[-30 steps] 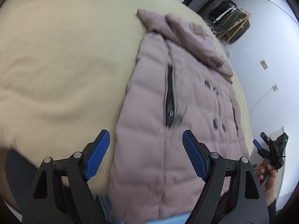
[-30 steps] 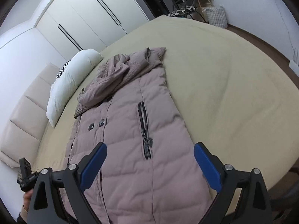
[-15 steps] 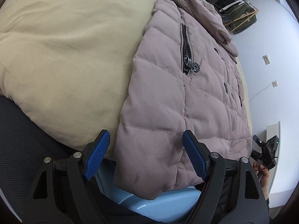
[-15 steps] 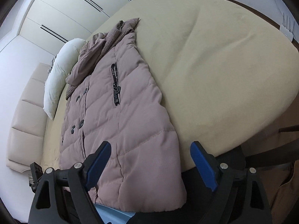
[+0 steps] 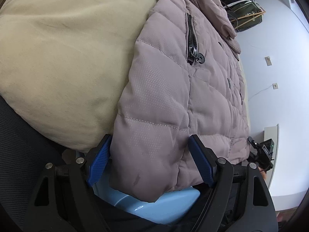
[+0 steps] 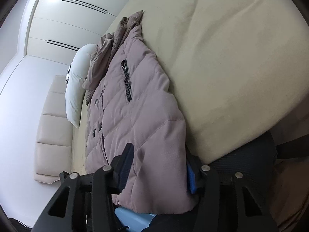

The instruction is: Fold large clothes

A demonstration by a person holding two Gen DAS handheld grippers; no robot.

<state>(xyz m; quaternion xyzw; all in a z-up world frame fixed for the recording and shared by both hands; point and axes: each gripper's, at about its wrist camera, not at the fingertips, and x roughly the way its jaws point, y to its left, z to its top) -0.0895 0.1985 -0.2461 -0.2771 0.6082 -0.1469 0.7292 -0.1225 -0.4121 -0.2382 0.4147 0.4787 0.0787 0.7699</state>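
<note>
A mauve quilted puffer jacket (image 5: 173,96) lies lengthwise on a beige bed (image 5: 58,58), its hem hanging over the near edge. It also shows in the right wrist view (image 6: 135,116). My left gripper (image 5: 150,164) is open, its blue pads (image 5: 98,160) on either side of the hem's left corner, fabric between them. My right gripper (image 6: 158,168) has its jaws partly closed around the hem's right corner, pads close to the fabric; a firm grip cannot be made out. The right gripper also shows at the far right of the left wrist view (image 5: 260,150).
A white pillow (image 6: 77,85) and a padded headboard (image 6: 52,127) lie at the far end. White wardrobe doors (image 6: 73,19) stand behind. A dark green bag (image 5: 245,9) hangs on the wall. A light blue object (image 5: 164,206) sits below the hem.
Both grippers dropped low and moved in to the jacket's hem at the bed edge. The right gripper's jaws narrowed around the right corner; the left now straddles the left corner.
</note>
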